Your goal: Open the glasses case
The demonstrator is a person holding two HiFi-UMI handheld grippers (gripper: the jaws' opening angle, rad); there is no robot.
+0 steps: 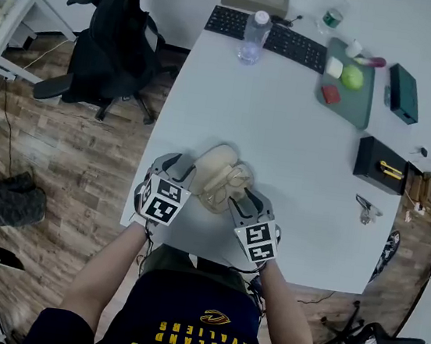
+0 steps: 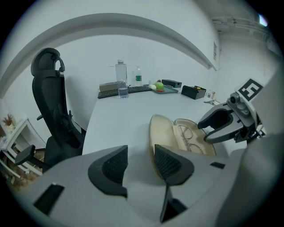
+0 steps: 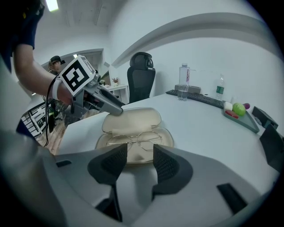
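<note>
The glasses case (image 1: pixel 219 177) lies open on the table (image 1: pixel 285 121) at lower centre of the head view, with the glasses (image 3: pixel 137 139) inside; the left gripper (image 2: pixel 140 164) and right gripper (image 3: pixel 137 162) flank it, both released and empty

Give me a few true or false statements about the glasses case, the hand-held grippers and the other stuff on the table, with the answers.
1. The glasses case lies open on the table. True.
2. A pair of glasses lies inside it. True.
3. The right hand-held gripper is clamped on the water bottle. False: its jaws stand apart on nothing, close to the case; the bottle stands far off by the keyboard.
4. The green tray sits on the floor. False: it is on the table, near the far end.
5. A black office chair stands beside the table. True.
</note>
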